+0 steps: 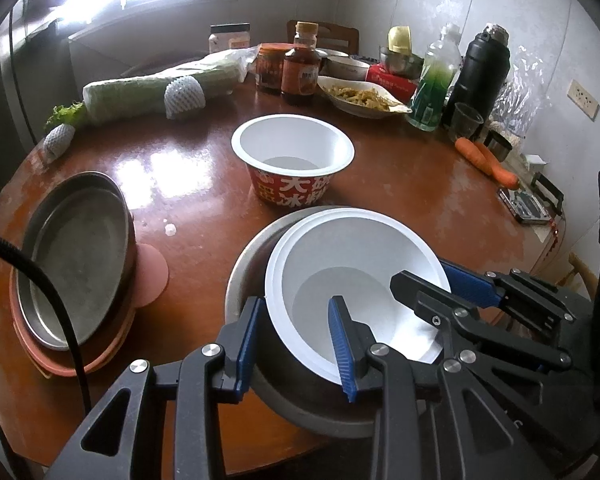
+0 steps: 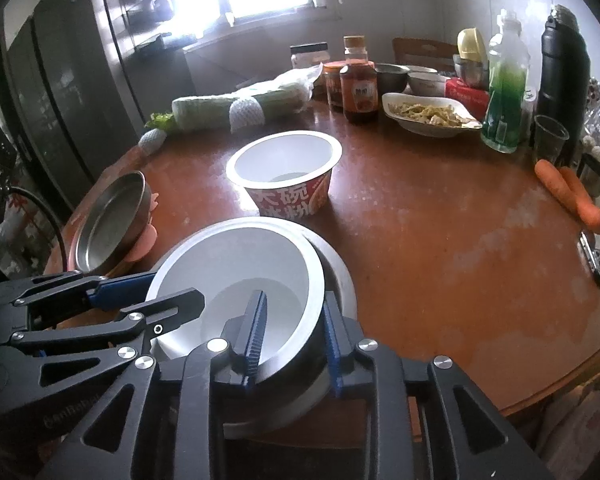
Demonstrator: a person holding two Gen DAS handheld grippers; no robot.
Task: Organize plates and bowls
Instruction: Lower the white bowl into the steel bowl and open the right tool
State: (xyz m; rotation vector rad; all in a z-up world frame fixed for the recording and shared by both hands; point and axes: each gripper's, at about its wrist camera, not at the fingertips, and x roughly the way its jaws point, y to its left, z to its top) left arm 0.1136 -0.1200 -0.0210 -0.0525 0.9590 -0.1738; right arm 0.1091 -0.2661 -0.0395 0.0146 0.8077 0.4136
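Nearest, lower centre of the left wrist view: a white bowl [image 1: 360, 264] sits nested inside a steel bowl [image 1: 246, 264], slightly tilted, its rim riding above the steel rim. The pair stands on the table [image 1: 420, 184] at its near edge.

Left gripper [image 1: 297, 300]: one finger outside the steel wall, the other inside the white bowl, and the jaws are drawn close, pinching both walls together.

Right gripper [image 2: 295, 294]: it straddles the opposite side of the same pair in the same manner, one finger in and one out. Whether its pads press the walls or stand just clear, I cannot tell.

Middle of frame: a red noodle tub [image 1: 292, 152], upright, empty and untouched, well apart from the nested pair. At left centre, a steel plate [image 1: 76, 248] lies on a stack of pink plates [image 1: 148, 280].

Far edge, upper frame: a food dish [image 1: 360, 96], bottles and carrots [image 1: 488, 156] — not part of the job, as I read it.

Assessment: the step in hand is seating the white bowl in the steel one, and it looks nearly complete. The plates appear already stacked, while the tub remains loose.

The next move calls for both tools to let go and lift straight out — the white bowl looks light and could rise with an inner finger. The tub would then go into the nest, held upright by its rim.
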